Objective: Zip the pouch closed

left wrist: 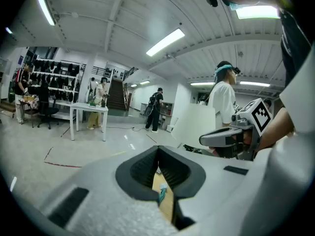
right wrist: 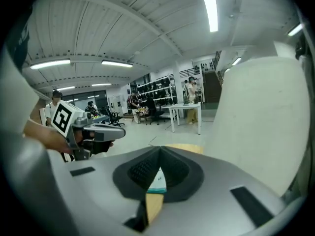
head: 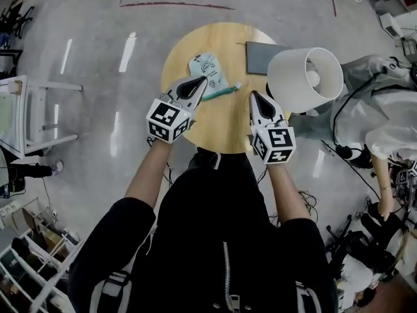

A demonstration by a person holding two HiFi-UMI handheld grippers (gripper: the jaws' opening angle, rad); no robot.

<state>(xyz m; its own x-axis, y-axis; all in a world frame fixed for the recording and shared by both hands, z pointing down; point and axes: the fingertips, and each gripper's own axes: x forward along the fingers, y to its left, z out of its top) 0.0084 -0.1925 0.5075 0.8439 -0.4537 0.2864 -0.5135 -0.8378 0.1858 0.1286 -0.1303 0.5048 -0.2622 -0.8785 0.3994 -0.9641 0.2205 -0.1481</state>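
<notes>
A pale pouch (head: 208,68) lies at upper centre of a round wooden table (head: 225,128), with its teal zip edge along the lower side. The left gripper (head: 199,81) and right gripper (head: 255,96) hover nearby, jaws together and empty. Probably best for one to pin the pouch's end while the other pinches the slider.

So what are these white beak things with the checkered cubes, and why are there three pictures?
There is no robot here. A person holds a pinching tool in each hand, and the patterned cubes are part of those tools. The top-down picture comes from a camera on the person's head. The other two come from cameras riding on each tool, looking along its two jaws. The left gripper and the right gripper both have their jaws shut on nothing, over a round wooden table. On the table lie a pale pouch with a teal zip edge and a dark grey board. A white lampshade shows at the right.
</notes>
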